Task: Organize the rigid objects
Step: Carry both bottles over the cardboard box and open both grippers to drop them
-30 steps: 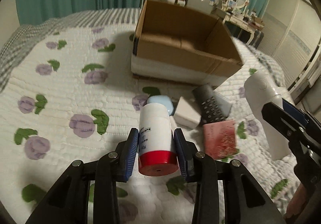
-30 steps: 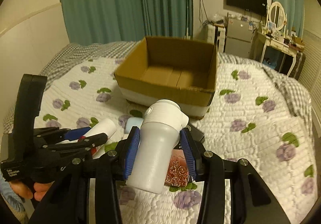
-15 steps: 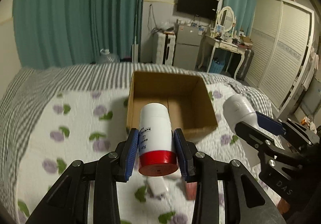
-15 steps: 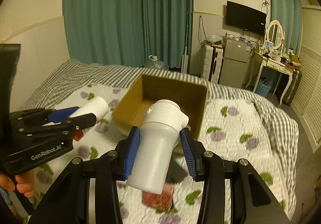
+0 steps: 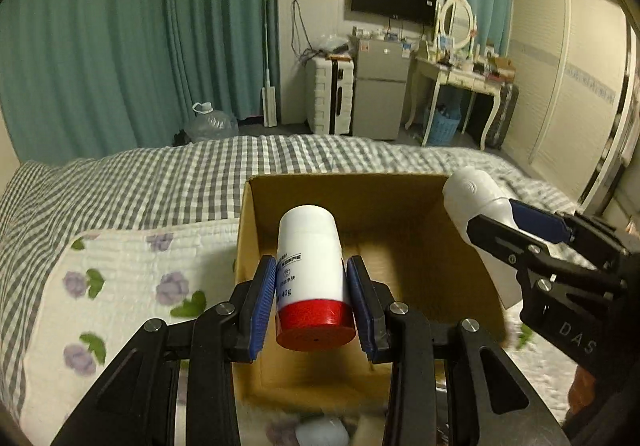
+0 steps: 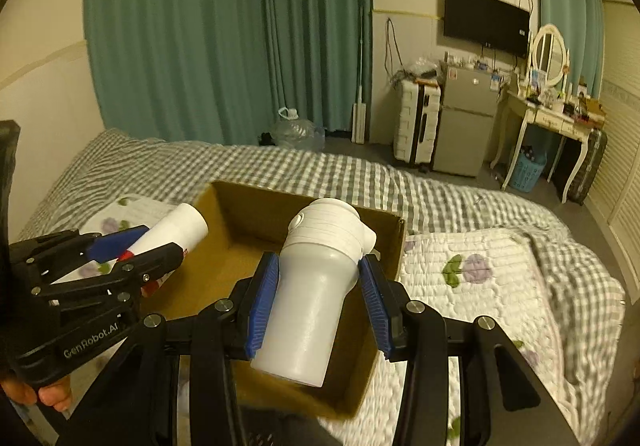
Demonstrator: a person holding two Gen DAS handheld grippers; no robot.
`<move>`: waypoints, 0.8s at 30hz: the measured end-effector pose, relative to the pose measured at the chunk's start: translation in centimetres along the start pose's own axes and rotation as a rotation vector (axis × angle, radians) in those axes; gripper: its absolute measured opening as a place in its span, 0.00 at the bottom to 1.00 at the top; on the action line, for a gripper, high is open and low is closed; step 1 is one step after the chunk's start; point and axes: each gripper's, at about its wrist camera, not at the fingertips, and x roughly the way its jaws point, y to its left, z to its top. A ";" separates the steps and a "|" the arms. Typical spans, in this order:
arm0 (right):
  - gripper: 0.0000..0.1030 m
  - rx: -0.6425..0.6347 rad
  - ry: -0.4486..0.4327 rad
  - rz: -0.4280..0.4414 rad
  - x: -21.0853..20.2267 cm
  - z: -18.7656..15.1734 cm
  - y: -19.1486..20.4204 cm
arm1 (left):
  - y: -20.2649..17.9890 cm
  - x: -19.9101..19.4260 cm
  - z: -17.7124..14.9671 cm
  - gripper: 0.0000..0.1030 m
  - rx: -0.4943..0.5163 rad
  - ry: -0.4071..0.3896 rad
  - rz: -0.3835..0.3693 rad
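The white tube with the red cap (image 5: 310, 270) sat clamped between the blue pads of your left gripper (image 5: 311, 302), held above the open cardboard box (image 5: 360, 198). Your right gripper (image 6: 318, 310) was closed on the white plastic bottle (image 6: 316, 294), also above the box, just beside the tube. The box rested on the floral quilt (image 5: 132, 278) covering the gingham-sheeted bed (image 6: 440, 190).

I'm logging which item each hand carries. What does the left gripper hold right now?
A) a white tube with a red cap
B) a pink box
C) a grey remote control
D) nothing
A: the left gripper is shut on the white tube with a red cap, held above the open cardboard box.
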 end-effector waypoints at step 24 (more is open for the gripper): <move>0.89 0.002 -0.024 -0.121 -8.1 -0.8 -0.7 | 0.5 -8.0 -3.0 0.67 -0.021 0.019 0.011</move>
